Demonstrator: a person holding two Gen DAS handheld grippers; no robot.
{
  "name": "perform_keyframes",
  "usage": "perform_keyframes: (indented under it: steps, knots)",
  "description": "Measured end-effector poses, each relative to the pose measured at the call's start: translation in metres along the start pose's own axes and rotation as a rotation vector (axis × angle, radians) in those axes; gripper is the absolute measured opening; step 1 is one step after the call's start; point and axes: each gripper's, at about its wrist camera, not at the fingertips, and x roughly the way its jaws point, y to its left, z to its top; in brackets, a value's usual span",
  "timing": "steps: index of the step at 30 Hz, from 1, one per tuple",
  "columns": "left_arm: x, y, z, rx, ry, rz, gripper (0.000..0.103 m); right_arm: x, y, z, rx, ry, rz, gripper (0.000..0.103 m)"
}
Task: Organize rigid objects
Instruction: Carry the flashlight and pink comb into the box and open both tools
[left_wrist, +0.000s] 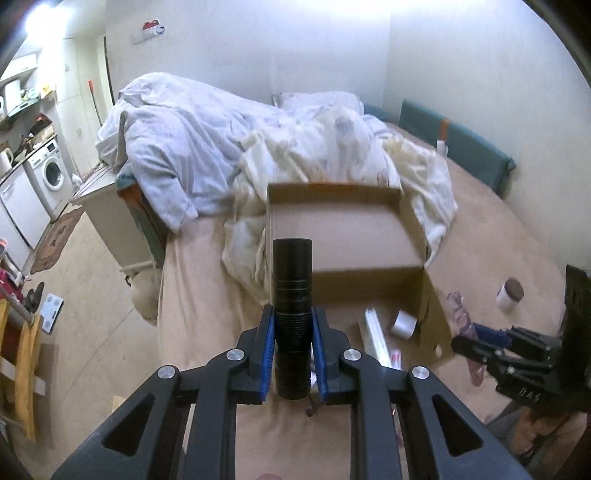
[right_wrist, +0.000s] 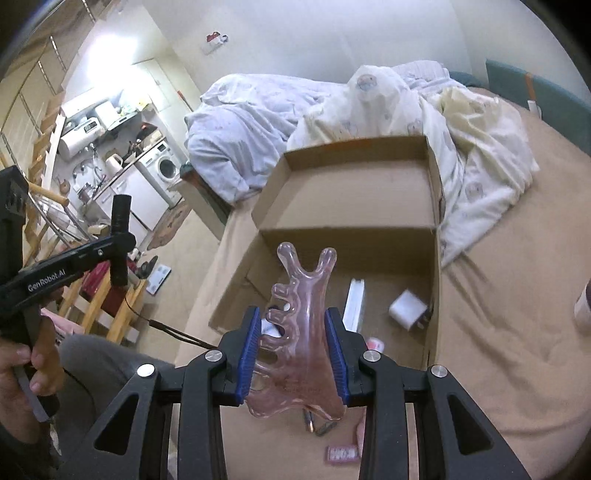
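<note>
Two hand-held grippers raised above a bed (left_wrist: 498, 236), each clamped on one item. Left hand-held gripper (left_wrist: 293, 332): blue pads pressed against both sides of a black flashlight (left_wrist: 291, 295), cylinder standing upright between the fingers, ribbed midsection at pad level, wider head on top. Same flashlight (right_wrist: 120, 236) visible from the right wrist camera, held off to the left, with a thin cord hanging from its lower end and a hand (right_wrist: 22, 369) wrapped around the grip below. Right hand-held gripper (right_wrist: 295, 343): closed on a translucent pink comb-shaped massage tool (right_wrist: 299, 325), forked end pointing up, toothed edge facing left, wide base low between the pads. Ahead of both, an open cardboard box (right_wrist: 347, 236) resting on the tan sheet, flaps up, rumpled white bedding (right_wrist: 480, 147) touching its far side. Inside the box, near the closer end: a long white pack (right_wrist: 354, 302), a white charger plug (right_wrist: 406, 308) and a small red-and-white item (right_wrist: 375, 345), partly hidden. Right of the box, on the sheet, a small white jar with a brown lid (left_wrist: 510, 293). Below the pink tool, a small pink packet (right_wrist: 341, 452) lying on the sheet.
</note>
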Motion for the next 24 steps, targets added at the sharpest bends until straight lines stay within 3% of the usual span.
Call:
perform_keyframes:
  steps: [7, 11, 17, 24]
  knots:
    - [0.003, -0.012, 0.054, 0.011, -0.072, -0.016, 0.017, 0.004, -0.006, 0.036, -0.003, -0.042, -0.019, 0.037]
    - [0.028, -0.019, 0.07, 0.023, -0.064, -0.02, 0.017, 0.011, -0.014, 0.051, 0.004, -0.052, -0.027, 0.037]
    - [0.079, -0.035, 0.059, 0.047, 0.024, -0.032, 0.017, 0.038, -0.034, 0.05, 0.027, -0.017, -0.036, 0.037]
    - [0.147, -0.047, 0.018, 0.09, 0.177, -0.039, 0.017, 0.073, -0.055, 0.033, 0.083, 0.067, -0.059, 0.037]
